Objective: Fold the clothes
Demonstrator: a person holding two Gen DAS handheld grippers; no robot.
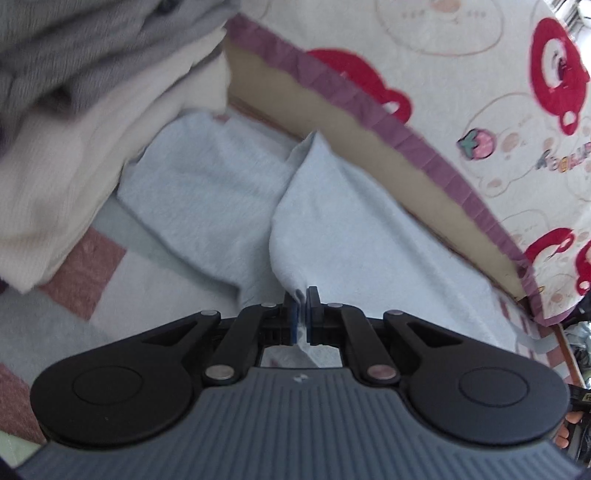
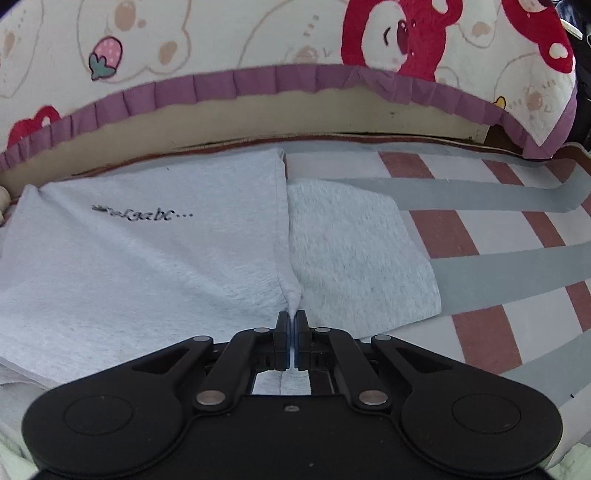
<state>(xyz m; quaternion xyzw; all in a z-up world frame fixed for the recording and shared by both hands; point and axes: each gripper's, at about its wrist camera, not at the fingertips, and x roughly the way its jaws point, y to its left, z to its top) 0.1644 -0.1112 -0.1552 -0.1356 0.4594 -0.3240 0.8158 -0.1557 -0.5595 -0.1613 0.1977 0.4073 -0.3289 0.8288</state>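
- The work surface is a bed sheet (image 2: 498, 266) patterned with broad grey bands, white stripes and dusty-red blocks; the same sheet (image 1: 85, 273) shows at the lower left of the left wrist view.
- Along the far side of the bed runs a tan headboard panel (image 2: 295, 118), topped by a cream cover (image 2: 229, 33) printed with red bears and strawberries and edged with a purple pleated frill (image 2: 236, 83).
- The left wrist view shows the same cover (image 1: 461, 74) and the frill (image 1: 369, 114) running diagonally.
- A stack of other clothes sits at the upper left of that view: a grey garment (image 1: 74, 48) lying on top of a cream one (image 1: 85, 155).
- The light grey shirt (image 2: 147, 258) lies flat on the sheet, just in front of the headboard, with small dark lettering (image 2: 142, 214) on its upper side.
- One sleeve (image 2: 351, 254) spreads out to the right of the body.
- The right gripper (image 2: 293, 317) points down at the shirt, its jaws pressed together on a small peak of fabric at the seam where the sleeve meets the body.
- The left gripper (image 1: 303, 299) also tilts downward, its jaws pinching a fold of the same shirt (image 1: 351, 236), which rises in a ridge away from the fingertips.
- A bit of a person's hand (image 1: 570, 424) shows at the right edge.
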